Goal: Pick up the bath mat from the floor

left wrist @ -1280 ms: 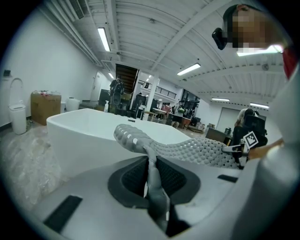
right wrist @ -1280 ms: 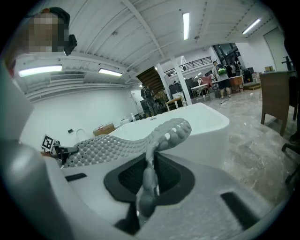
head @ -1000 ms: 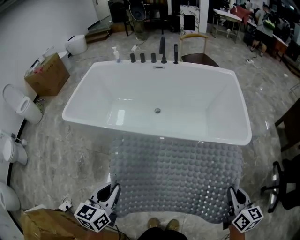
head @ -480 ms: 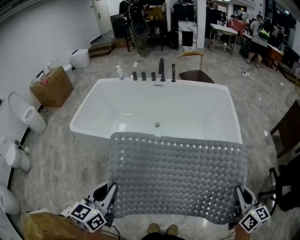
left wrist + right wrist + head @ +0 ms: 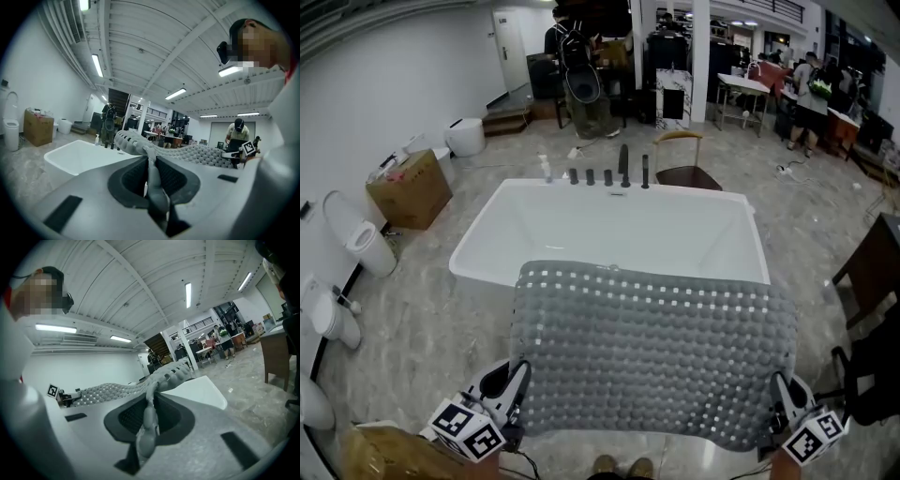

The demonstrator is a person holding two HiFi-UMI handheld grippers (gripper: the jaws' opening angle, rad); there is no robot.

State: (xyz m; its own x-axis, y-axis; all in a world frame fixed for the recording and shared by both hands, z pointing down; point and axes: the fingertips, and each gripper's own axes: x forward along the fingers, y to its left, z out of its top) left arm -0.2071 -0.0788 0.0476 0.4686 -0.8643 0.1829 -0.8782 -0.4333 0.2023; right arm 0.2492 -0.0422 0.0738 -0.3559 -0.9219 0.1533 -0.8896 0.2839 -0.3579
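A grey bath mat [image 5: 652, 347] with rows of round bumps hangs spread out flat in the air, its far edge over the near rim of the bathtub. My left gripper [image 5: 517, 392] is shut on the mat's near left corner, and my right gripper [image 5: 780, 405] is shut on its near right corner. In the left gripper view the mat's edge [image 5: 152, 168] is pinched between the pads and the mat [image 5: 197, 153] stretches away to the right. The right gripper view shows the same grip on the mat's edge [image 5: 149, 416], the mat running off to the left.
A white bathtub [image 5: 609, 234] stands ahead with black taps [image 5: 623, 169] at its far rim. Toilets [image 5: 356, 239] line the left wall beside a cardboard box [image 5: 408, 187]. A chair [image 5: 684, 164] stands behind the tub; people and desks are at the far right.
Both grippers have risen with the mat. Its far edge has come up from the floor by the tub and now covers the tub's near rim.
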